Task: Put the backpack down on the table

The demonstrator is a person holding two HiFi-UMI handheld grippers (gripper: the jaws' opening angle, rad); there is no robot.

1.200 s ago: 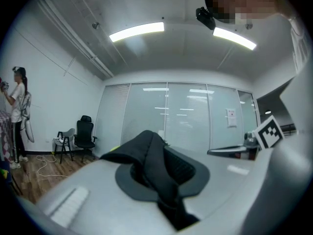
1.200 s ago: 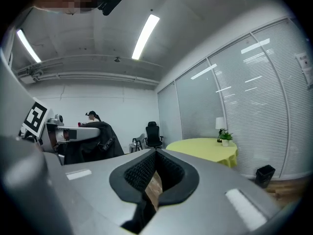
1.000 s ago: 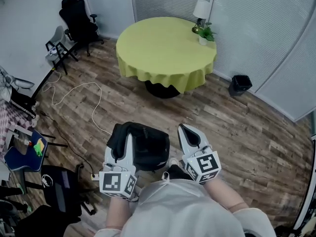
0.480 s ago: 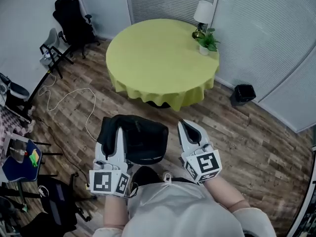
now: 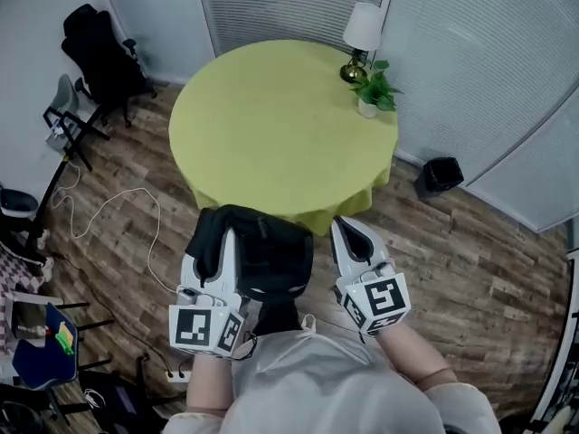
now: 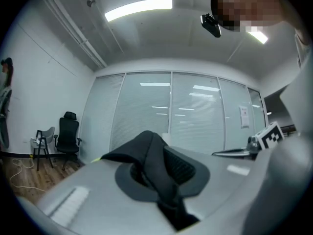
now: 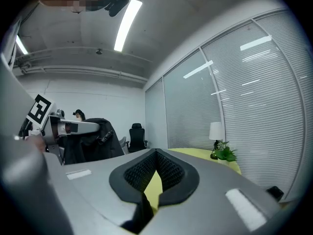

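Note:
A black backpack [image 5: 271, 260] hangs from my left gripper [image 5: 223, 240], which is shut on its strap [image 6: 152, 156]; the bag's body sits between the two grippers, just short of the table's near edge. The round table [image 5: 271, 125] wears a yellow-green cloth. My right gripper [image 5: 345, 230] is level beside the bag at the right, jaws together with nothing between them, and the cloth shows past its pads [image 7: 171, 173]. In the right gripper view the backpack [image 7: 90, 142] hangs at the left under the left gripper's arm.
A lamp [image 5: 363, 27] and a potted plant [image 5: 373, 89] stand at the table's far right. A black bin [image 5: 441, 175] sits on the wood floor at the right. A black office chair [image 5: 95, 57], a folding chair [image 5: 63, 116] and a white cable [image 5: 118, 208] are at the left.
Both grippers and the backpack have moved forward toward the table, whose near edge now lies just ahead of the jaws. The grip on the strap is unchanged.

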